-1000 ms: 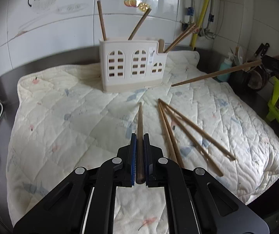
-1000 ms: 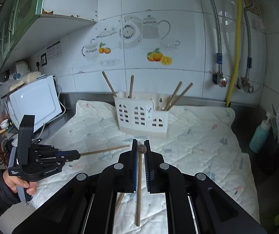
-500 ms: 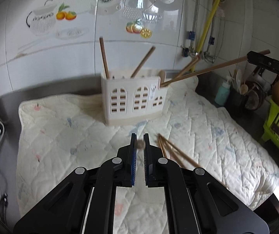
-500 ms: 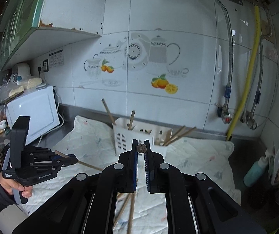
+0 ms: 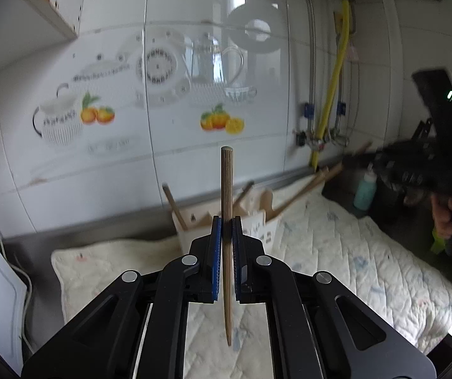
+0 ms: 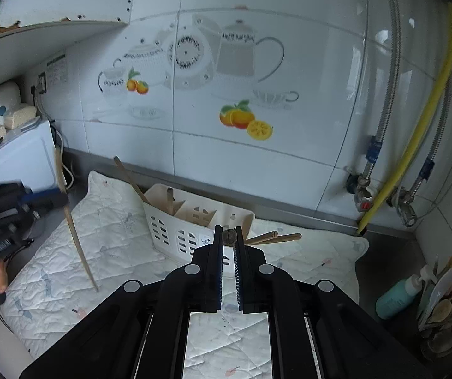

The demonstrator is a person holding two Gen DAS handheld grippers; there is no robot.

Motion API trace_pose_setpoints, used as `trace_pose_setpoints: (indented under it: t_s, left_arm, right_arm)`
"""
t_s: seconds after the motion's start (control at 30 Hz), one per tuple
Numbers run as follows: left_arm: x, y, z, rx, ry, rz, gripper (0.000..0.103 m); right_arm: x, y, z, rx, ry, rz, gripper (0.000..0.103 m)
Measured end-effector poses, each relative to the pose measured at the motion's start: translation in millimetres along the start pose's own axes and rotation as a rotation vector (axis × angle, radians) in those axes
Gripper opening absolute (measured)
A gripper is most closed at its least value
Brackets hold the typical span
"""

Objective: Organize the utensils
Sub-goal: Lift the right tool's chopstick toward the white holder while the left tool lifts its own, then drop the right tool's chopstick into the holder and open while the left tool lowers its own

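A: Wooden chopstick [image 5: 226, 221], status?

B: Clamped between the blue pads [image 5: 215, 252] of the left gripper [image 5: 227, 224]. Jaws are closed on its shaft. It stands nearly upright, blunt end up, tapered tip down, clear of the quilted mat [image 5: 352, 252].

A: Right gripper [image 6: 229, 237]?

B: Jaws are nearly together, pinching a second chopstick [image 6: 229, 236]. Only its round end face shows between the fingertips, pointing toward the camera. The left wrist view shows this gripper blurred at the right, with a stick running from it down toward the holder.

A: Holder location?

B: The white utensil holder [image 6: 191, 230] sits on the mat close to the tiled wall [image 6: 257, 145]. Sticks already stand in it: one leaning left [image 6: 129, 178], one in the middle [image 6: 170, 200], and two angled out to the right [image 6: 273, 237].

A: Surroundings?

B: A white microwave [image 6: 20, 158] stands left of the mat. A teal bottle [image 6: 396, 297] stands on the counter at right. A yellow hose [image 6: 415, 139] runs down the wall.
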State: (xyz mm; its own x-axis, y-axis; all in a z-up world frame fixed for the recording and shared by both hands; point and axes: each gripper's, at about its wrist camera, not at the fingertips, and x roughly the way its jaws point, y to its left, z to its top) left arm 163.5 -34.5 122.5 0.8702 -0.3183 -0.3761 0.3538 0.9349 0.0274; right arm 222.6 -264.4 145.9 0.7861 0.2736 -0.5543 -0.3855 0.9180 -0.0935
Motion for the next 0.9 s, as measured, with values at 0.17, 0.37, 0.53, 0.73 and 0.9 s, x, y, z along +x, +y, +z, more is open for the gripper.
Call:
trace_pose_setpoints:
  t_s: [0.17,0.37,0.53,0.73,0.9]
  left_arm:
    - [-2,0,42,0.024,-0.084,0.025,0.005]
    - [11,-1,82,0.048,-0.165,0.068,0.005]
    - [37,0,97,0.058,-0.193,0.091,0.005]
    - [68,11,98,0.021,-0.205,0.110,0.005]
    - [92,25,83,-0.036,-0.160,0.109,0.005]
  right_arm:
    - [29,-9,11,0.014,0.077,0.031,0.006]
    - [61,-12,15,-0.004,0.149,0.025,0.007]
    - [58,-11,14,-0.024,0.103,0.003,0.013]
    - [36,-8,7,-0.062,0.035,-0.021,0.024]
    - [17,-4,-5,-0.057,-0.014,0.006,0.026]
